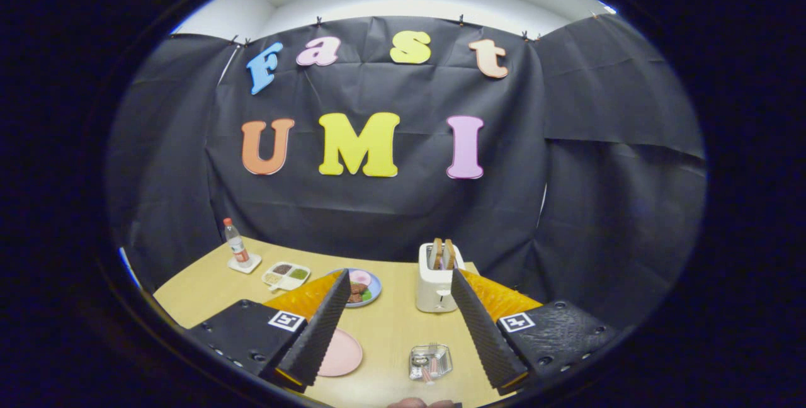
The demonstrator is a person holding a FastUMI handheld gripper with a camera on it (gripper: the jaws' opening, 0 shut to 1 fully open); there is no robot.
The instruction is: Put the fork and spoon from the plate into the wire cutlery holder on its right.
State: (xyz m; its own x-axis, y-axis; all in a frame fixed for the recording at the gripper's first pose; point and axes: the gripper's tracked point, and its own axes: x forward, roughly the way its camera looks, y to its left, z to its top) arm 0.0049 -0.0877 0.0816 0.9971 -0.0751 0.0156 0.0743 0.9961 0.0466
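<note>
we see gripper (400, 320) fingers spread wide, nothing held; one toaster (436, 282), one bottle (236, 243), two plates: pink plate (342, 352), food plate (365, 286); wire cutlery holder (431, 362) between fingers

The gripper (403, 326) hung above the wooden table (390, 326), fingers spread wide apart and gripping nothing. Between them, near the table's front edge, sat the wire cutlery holder (431, 361), seemingly with cutlery already inside. The pink plate (343, 354) lay to its left, partly behind the left finger. A white toaster (436, 279) stood beyond.
</note>
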